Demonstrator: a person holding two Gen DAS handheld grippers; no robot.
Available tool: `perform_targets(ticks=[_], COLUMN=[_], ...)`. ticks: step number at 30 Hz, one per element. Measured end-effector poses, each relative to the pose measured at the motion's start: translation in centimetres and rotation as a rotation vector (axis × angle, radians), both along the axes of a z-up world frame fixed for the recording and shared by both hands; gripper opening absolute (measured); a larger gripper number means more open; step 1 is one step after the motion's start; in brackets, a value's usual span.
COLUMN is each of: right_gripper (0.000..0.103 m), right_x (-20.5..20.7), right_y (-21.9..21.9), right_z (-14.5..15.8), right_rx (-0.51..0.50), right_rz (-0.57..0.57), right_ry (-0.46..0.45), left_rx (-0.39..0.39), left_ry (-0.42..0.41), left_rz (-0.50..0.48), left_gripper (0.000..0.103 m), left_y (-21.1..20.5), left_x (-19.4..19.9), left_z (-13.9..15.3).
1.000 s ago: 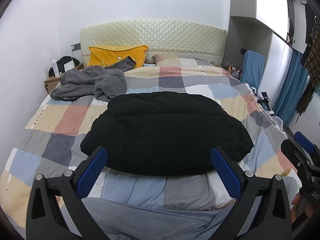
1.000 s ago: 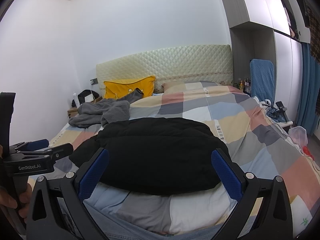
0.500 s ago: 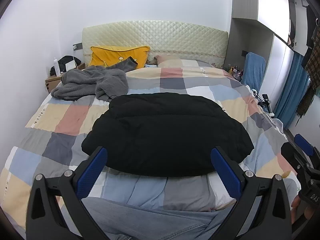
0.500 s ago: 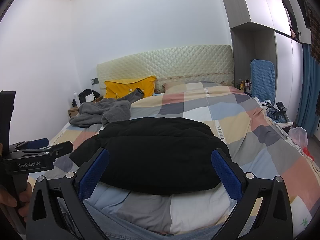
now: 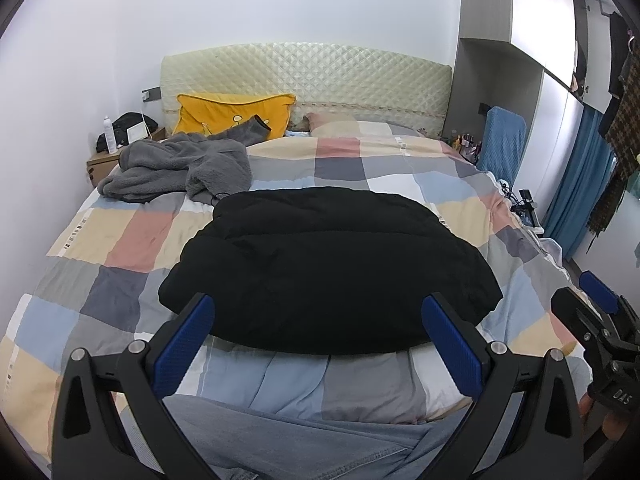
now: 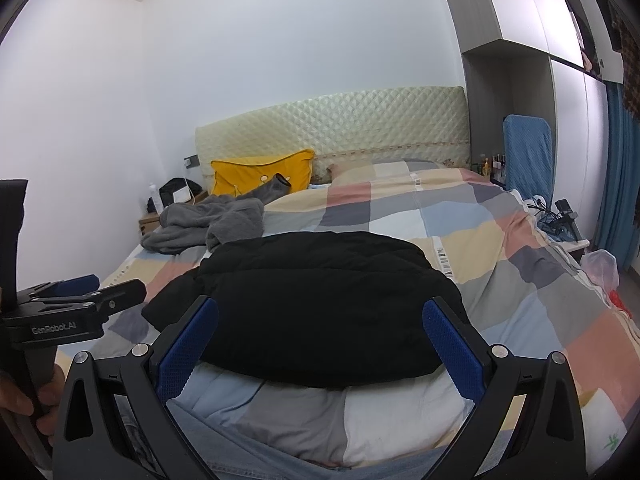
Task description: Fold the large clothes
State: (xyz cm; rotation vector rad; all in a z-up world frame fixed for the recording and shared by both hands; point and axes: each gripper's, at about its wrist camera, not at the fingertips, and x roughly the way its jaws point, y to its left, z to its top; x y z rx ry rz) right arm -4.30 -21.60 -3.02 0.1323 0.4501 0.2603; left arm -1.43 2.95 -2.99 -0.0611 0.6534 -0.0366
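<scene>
A black padded jacket [image 5: 328, 264] lies folded into a compact bundle on the checked bed cover [image 5: 120, 240]; it also shows in the right wrist view [image 6: 316, 304]. A crumpled grey fleece garment [image 5: 180, 168] lies further back on the left, also in the right wrist view [image 6: 208, 224]. My left gripper [image 5: 320, 332] is open and empty, held back from the jacket's near edge. My right gripper [image 6: 320, 336] is open and empty, also short of the jacket. Each gripper shows from the side in the other's view, the right [image 5: 596, 316] and the left [image 6: 80, 300].
A yellow pillow [image 5: 236, 114] leans on the quilted headboard [image 5: 304, 76]. A nightstand [image 5: 108, 160] with a bottle stands at the left. A blue chair [image 5: 502, 140], wardrobe and blue curtain [image 5: 580, 180] stand at the right. Denim-clad legs [image 5: 300, 440] fill the bottom.
Both grippers have drifted slightly, so the scene shifts a little in the views. The jacket and the grey garment have not moved. Both grippers stay open.
</scene>
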Motion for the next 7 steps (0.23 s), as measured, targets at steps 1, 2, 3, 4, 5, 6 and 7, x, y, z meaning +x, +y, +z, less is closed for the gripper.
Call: perform_targets(ticks=[1, 2, 3, 4, 5, 6, 7], right_gripper=[0.103, 0.103, 0.103, 0.103, 0.103, 0.103, 0.103], right_x=[-0.02, -0.03, -0.03, -0.05, -0.1, -0.11, -0.18], right_y=[0.07, 0.05, 0.06, 0.01, 0.04, 0.02, 0.2], right_z=[0.01, 0.08, 0.12, 0.16, 0.15, 0.17, 0.17], right_rx=[-0.004, -0.004, -0.002, -0.001, -0.002, -0.004, -0.006], right_rz=[0.0, -0.001, -0.003, -0.005, -0.006, -0.008, -0.008], right_ry=[-0.002, -0.003, -0.004, -0.006, -0.007, -0.008, -0.008], left_rx=[-0.002, -0.001, 0.001, 0.001, 0.001, 0.0, 0.001], left_ry=[-0.001, 0.0, 0.003, 0.002, 0.002, 0.003, 0.004], left_rz=[-0.002, -0.002, -0.001, -0.001, -0.001, -0.001, -0.001], left_gripper=[0.103, 0.103, 0.103, 0.103, 0.103, 0.103, 0.103], left_y=[0.01, -0.02, -0.03, -0.03, -0.07, -0.09, -0.1], left_x=[-0.03, 0.02, 0.01, -0.05, -0.06, -0.01, 0.01], left_z=[0.03, 0.02, 0.02, 0.05, 0.06, 0.04, 0.03])
